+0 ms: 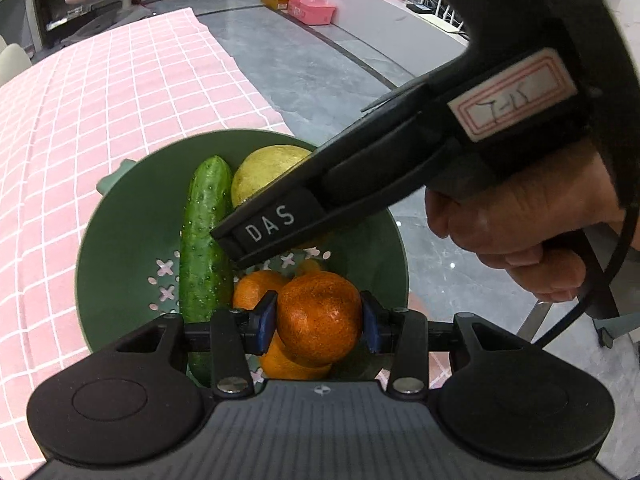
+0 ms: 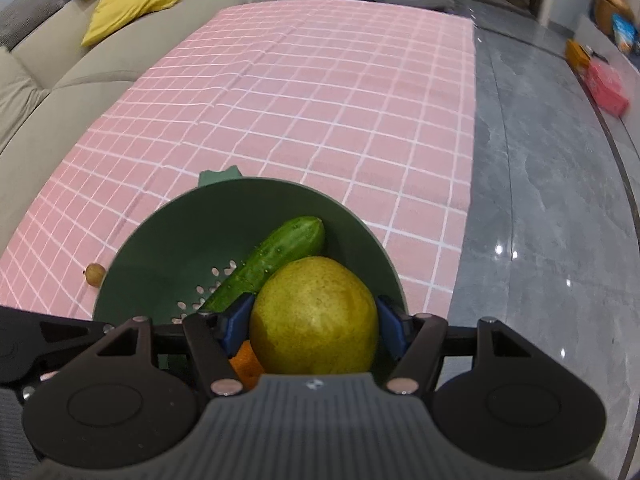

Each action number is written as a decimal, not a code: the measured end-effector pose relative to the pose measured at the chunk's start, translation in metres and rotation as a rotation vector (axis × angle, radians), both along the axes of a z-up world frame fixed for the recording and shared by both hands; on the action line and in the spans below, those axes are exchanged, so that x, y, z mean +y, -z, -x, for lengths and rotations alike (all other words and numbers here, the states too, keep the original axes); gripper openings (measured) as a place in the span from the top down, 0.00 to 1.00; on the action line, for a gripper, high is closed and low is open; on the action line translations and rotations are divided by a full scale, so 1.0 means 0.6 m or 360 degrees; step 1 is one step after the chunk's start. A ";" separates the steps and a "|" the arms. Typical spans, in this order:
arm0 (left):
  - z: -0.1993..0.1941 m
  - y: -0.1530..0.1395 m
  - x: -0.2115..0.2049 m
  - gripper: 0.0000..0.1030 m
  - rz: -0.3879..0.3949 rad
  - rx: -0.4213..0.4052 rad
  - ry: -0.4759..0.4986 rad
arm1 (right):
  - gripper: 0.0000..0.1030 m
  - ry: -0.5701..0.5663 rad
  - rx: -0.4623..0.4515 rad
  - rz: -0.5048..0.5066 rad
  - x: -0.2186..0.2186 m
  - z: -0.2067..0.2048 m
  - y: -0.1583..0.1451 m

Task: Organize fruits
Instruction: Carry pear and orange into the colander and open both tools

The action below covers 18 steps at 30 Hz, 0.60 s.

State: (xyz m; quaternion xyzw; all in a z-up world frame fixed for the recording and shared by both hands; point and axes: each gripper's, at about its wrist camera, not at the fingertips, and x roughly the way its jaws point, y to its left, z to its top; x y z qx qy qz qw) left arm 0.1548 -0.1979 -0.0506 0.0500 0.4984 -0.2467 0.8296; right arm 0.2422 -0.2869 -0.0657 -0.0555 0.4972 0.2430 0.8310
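Note:
A green colander bowl (image 1: 120, 264) stands on the pink checked tablecloth. In it lie a cucumber (image 1: 204, 232) and some oranges (image 1: 250, 288). My left gripper (image 1: 320, 322) is shut on one orange (image 1: 320, 312) just above the others, its blue pads against both sides. In the right wrist view my right gripper (image 2: 316, 322) is shut on a yellow pear (image 2: 316, 312) over the bowl (image 2: 168, 248), beside the cucumber (image 2: 272, 264). In the left view the right gripper's black finger (image 1: 272, 224) crosses above the bowl and hides part of the pear (image 1: 264, 172).
A small brownish fruit (image 2: 95, 273) lies on the tablecloth (image 2: 320, 100) left of the bowl. The bowl sits near the table's right edge, with grey floor (image 2: 540, 200) beyond. A beige sofa (image 2: 60, 80) runs along the table's left side. A hand (image 1: 520, 232) grips the right tool.

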 end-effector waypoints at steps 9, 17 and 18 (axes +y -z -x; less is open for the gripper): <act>-0.012 -0.005 0.000 0.53 0.0022 0.0057 -0.0029 | 0.39 -0.0062 0.0030 0.0035 0.007 0.000 0.007; -0.014 -0.032 0.001 0.33 0.0073 0.0029 -0.0059 | 0.39 -0.0034 0.0045 0.0120 0.008 0.004 0.000; -0.012 -0.039 0.003 0.33 0.0076 0.0023 -0.0056 | 0.39 -0.0026 0.0052 0.0131 0.007 0.003 -0.002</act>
